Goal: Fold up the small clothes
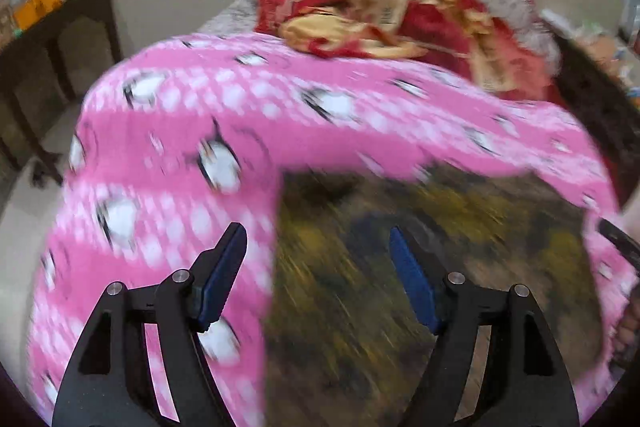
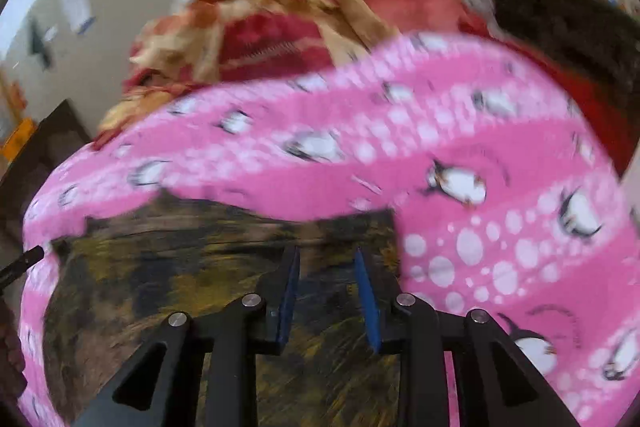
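Because the pink penguin-print garment [image 1: 168,131] draped over the dark, yellow-mottled surface [image 1: 380,267] looks like thin, limp fleece, it should handle light and floppy and is best pinched at a hem or corner. Both tools are empty: the left gripper [image 1: 318,267] stands wide apart, the right gripper [image 2: 328,291] narrowly parted. No readable writing shows, partly through blur.

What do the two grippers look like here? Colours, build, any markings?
Both match: the left gripper and right gripper have matte black angular linkage arms with triangular cut-outs, round silver pivot pins, and flat blue pads lining the inner faces of the jaws. No cables, labels or sleeves are visible in either view.
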A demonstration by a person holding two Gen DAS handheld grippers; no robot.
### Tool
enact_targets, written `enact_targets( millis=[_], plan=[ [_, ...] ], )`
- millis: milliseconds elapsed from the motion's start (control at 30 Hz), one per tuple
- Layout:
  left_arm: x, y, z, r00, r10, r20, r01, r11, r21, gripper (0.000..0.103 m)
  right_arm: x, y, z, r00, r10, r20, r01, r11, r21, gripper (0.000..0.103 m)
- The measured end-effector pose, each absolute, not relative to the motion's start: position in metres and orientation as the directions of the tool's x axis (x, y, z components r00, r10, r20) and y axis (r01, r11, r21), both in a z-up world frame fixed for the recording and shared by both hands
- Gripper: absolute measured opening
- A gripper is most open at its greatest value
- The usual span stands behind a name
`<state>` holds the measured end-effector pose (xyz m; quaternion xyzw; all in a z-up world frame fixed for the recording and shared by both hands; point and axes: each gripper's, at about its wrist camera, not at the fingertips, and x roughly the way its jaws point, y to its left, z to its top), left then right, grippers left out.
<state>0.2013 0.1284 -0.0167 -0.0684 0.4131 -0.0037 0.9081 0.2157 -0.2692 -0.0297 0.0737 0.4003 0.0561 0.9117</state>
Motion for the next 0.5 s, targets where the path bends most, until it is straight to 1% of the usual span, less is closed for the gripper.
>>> enact_targets(
  millis=[67, 133, 167, 233, 333, 367, 400, 433, 467, 500],
  plan=[
    [0.169, 0.111, -0.021, 0.659, -0.146, -0.737, 0.021, 0.984, -0.176, 0.075, 0.185, -0.242, -0.021, 0.657, 0.205, -0.726, -0.144, 0.979, 0.146, 0.027],
    [0.137, 0.089, -0.033, 0.643, -0.21, -0.736, 0.095, 0.976, -0.195, 0.075, 0.161, -0.224, -0.024, 0.643, 0.193, -0.741, -0.18, 0.979, 0.098, 0.028],
    [0.124, 0.082, -0.039, 0.636, -0.221, -0.739, 0.111, 0.974, -0.196, 0.075, 0.146, -0.217, -0.029, 0.63, 0.189, -0.753, -0.194, 0.978, 0.083, 0.029],
    [0.105, 0.068, -0.053, 0.617, -0.227, -0.754, 0.136, 0.974, -0.182, 0.075, 0.127, -0.215, -0.042, 0.607, 0.178, -0.774, -0.189, 0.979, 0.077, 0.029],
    [0.088, 0.06, -0.079, 0.572, -0.22, -0.79, 0.133, 0.975, -0.176, 0.075, 0.101, -0.223, -0.067, 0.598, 0.122, -0.792, -0.151, 0.988, 0.039, 0.029],
    [0.084, 0.058, -0.088, 0.574, -0.217, -0.79, 0.137, 0.976, -0.169, 0.075, 0.096, -0.225, -0.075, 0.59, 0.113, -0.799, -0.145, 0.989, 0.033, 0.029],
    [0.079, 0.057, -0.091, 0.608, -0.213, -0.764, 0.155, 0.977, -0.149, 0.075, 0.092, -0.226, -0.084, 0.588, 0.102, -0.802, -0.141, 0.99, 0.022, 0.029],
    [0.075, 0.055, -0.093, 0.629, -0.211, -0.748, 0.168, 0.977, -0.134, 0.076, 0.088, -0.229, -0.092, 0.609, 0.11, -0.786, -0.15, 0.988, 0.022, 0.031],
    [0.074, 0.056, -0.094, 0.637, -0.212, -0.741, 0.169, 0.976, -0.135, 0.076, 0.082, -0.233, -0.097, 0.636, 0.135, -0.76, -0.156, 0.987, 0.045, 0.032],
    [0.075, 0.057, -0.094, 0.638, -0.218, -0.739, 0.167, 0.975, -0.143, 0.076, 0.082, -0.238, -0.097, 0.632, 0.161, -0.758, -0.154, 0.985, 0.081, 0.032]
  ],
)
